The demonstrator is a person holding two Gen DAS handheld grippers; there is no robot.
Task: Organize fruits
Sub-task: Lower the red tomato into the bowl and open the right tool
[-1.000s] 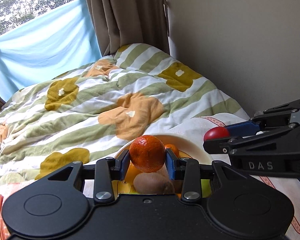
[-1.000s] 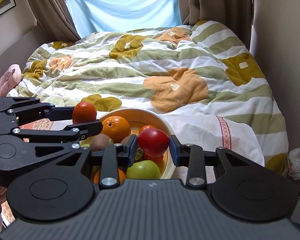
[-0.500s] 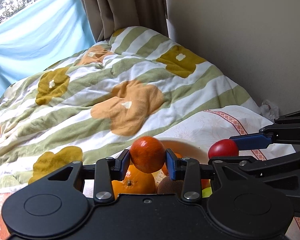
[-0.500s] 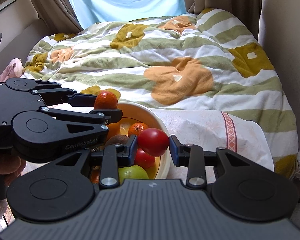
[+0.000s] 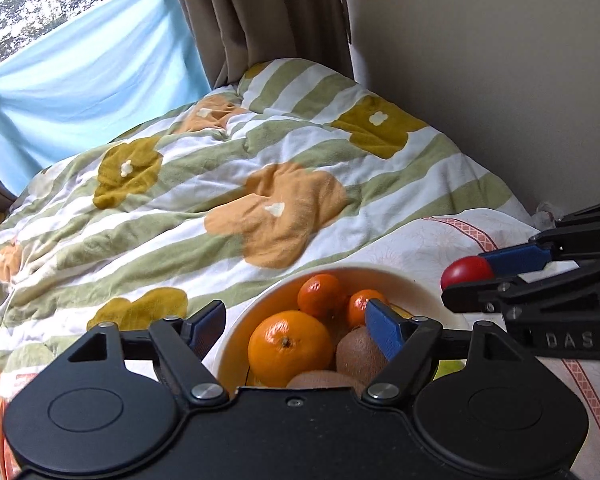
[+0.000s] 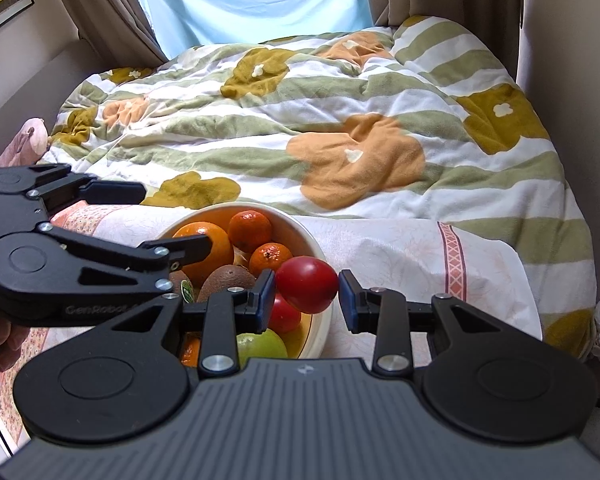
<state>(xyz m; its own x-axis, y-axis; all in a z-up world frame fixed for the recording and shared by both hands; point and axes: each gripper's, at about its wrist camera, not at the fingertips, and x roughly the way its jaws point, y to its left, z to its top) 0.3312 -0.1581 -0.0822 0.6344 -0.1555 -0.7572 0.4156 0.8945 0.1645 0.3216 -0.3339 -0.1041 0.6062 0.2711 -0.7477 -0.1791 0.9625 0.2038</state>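
A cream bowl sits on a patterned cloth on the bed. It holds a large orange, small mandarins, kiwis, a red tomato and a green apple. My left gripper is open and empty above the bowl. My right gripper holds a red tomato over the bowl's right rim; the right pad stands slightly off it.
A flowered striped duvet covers the bed beyond the bowl. The patterned cloth spreads to the right. A wall stands close on the right, curtains and a window at the back. A pink soft toy lies far left.
My left gripper has opened and let go of the small mandarin, which now lies in the bowl. My right gripper's jaws have widened slightly around the tomato.
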